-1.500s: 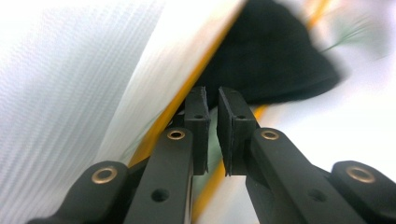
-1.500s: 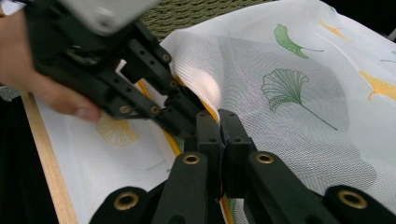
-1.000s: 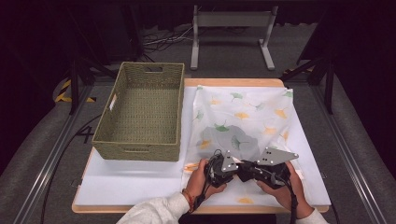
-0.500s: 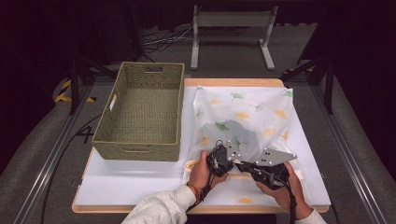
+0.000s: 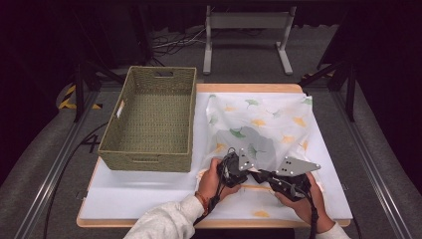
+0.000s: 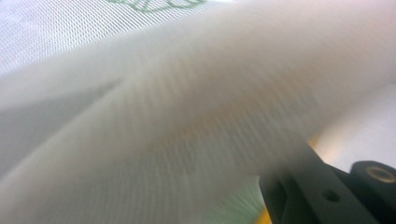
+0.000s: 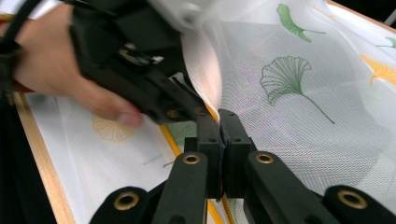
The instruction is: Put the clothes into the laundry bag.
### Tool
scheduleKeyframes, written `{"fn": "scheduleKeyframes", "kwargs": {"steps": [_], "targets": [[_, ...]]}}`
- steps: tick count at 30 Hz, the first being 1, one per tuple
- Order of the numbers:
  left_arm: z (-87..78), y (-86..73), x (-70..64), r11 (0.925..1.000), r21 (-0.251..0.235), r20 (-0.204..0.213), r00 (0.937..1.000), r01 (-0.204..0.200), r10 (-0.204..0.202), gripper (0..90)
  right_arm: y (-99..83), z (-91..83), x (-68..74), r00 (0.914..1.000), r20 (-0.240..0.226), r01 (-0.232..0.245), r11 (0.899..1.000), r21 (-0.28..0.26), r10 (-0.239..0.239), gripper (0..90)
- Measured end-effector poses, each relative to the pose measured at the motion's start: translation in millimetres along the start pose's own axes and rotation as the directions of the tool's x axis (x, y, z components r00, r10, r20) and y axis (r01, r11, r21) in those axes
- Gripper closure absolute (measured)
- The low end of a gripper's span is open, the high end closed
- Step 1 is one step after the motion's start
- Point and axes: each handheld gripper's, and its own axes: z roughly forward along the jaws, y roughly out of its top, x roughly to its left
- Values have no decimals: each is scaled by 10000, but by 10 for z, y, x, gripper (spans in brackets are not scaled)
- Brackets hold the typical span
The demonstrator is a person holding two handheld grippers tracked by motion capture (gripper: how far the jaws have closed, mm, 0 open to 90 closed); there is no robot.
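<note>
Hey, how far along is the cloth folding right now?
Early. Both grippers have met at the near edge of the leaf-print cloth; the right gripper is shut on it, lifting a fold. The rest lies spread out. The woven basket holds nothing.

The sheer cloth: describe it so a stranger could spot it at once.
On the white-topped table, right of the woven basket, lies the sheer cloth. The left gripper and the right gripper meet at its near edge. It alone is see-through white, printed with green and yellow ginkgo leaves.
</note>
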Motion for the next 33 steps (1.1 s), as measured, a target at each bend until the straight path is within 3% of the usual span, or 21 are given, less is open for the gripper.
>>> {"fn": "scheduleKeyframes", "kwargs": {"steps": [3, 7, 10, 13, 18, 23, 27, 30, 33], "targets": [[-167, -116, -75, 9999, -127, 461, 9989, -76, 81, 713, -4, -8, -1, 10000, 14, -77, 10000, 25, 77, 890], [-241, -174, -152, 9992, -308, 688, 9973, -243, 264, 733, -7, 5, 13, 10000, -7, -25, 10000, 81, 25, 890], [-197, -151, -212, 9982, -523, 819, 9961, -284, 326, 731, 0, 10, 21, 10000, 24, -22, 10000, 59, 22, 890], [-76, -119, -227, 9986, -520, 840, 9965, 35, 9, 713, 21, -15, 27, 10000, 53, -47, 10000, -88, 47, 890], [110, -59, -169, 9959, -532, 336, 9968, 736, -718, 691, 16, -22, 18, 10000, 29, -89, 9999, -97, 89, 888], [168, -8, -53, 9930, -422, -212, 9935, 1106, -1115, 708, 5, -9, 6, 9999, 29, -110, 9999, -35, 110, 888], [219, 26, -17, 9901, -186, -1037, 9846, 1392, -1404, 724, 8, 1, 12, 9999, 41, -110, 9999, 26, 110, 889], [258, 64, 15, 9845, -164, -1330, 9755, 1748, -1754, 728, 6, 14, 19, 10000, 26, -75, 10000, 65, 75, 889], [275, 96, 35, 9812, -99, -1442, 9707, 1928, -1922, 722, 6, 19, 23, 9999, 42, -106, 9999, 81, 106, 890]]}}
